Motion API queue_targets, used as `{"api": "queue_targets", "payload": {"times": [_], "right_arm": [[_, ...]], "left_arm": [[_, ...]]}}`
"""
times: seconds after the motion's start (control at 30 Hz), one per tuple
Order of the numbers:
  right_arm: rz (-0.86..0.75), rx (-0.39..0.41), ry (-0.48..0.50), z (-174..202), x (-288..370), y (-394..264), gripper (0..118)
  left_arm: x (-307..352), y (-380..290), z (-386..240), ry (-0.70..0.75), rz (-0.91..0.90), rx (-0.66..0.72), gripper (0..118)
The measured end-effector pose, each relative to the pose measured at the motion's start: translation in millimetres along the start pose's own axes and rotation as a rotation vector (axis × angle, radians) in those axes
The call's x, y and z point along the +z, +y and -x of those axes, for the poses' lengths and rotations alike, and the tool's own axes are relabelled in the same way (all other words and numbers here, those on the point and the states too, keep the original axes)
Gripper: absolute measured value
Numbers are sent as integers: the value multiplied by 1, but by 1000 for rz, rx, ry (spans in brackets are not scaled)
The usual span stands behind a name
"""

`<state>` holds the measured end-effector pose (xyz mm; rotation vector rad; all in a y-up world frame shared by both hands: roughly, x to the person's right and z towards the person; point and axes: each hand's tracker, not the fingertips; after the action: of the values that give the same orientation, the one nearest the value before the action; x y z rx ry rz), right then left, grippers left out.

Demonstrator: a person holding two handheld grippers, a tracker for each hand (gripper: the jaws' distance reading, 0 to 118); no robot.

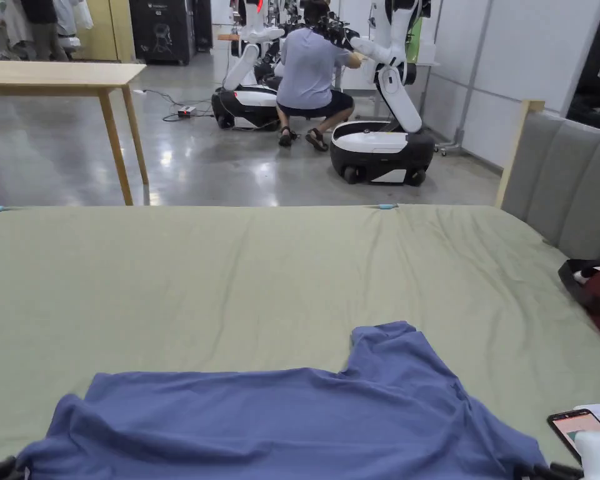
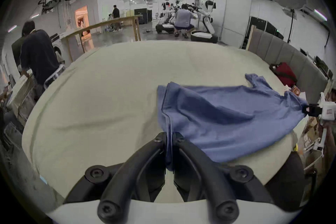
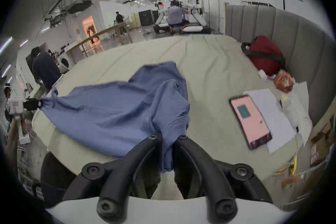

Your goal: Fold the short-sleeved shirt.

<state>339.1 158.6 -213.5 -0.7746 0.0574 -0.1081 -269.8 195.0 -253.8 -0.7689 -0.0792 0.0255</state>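
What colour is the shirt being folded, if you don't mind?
Plain blue shirt, clearest in the head view.

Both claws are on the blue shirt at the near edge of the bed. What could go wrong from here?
1. The shirt is rumpled, one sleeve bunched, so a fold now may set creases.
2. Each claw, left and right, pinches a small bit of cloth, which might slip.
3. The phone lies close by and could get swept.

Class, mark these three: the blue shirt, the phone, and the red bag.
blue shirt [image 1: 280, 412], head view, middle of the body cloth.
phone [image 3: 250, 120], right gripper view, centre of its screen.
red bag [image 3: 263, 53], right gripper view, its red side.
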Motion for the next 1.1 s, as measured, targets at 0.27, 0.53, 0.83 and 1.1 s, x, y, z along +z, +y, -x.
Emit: {"api": "queue_targets", "payload": {"times": [0.27,0.53,0.83,1.1], "right_arm": [[-22,-103,-54,2,-5,-38,51],[-486,63,-34,63,65,15,108],[-483,42,50,99,48,40,11],[-374,86,16,88,4,52,11]], "left_arm": [[-11,-49,10,15,61,94,66],[67,0,-34,61,-462,-86,114],[17,20,-40,95,-291,-57,7],[-110,70,-4,118,-70,-129,22]]}}
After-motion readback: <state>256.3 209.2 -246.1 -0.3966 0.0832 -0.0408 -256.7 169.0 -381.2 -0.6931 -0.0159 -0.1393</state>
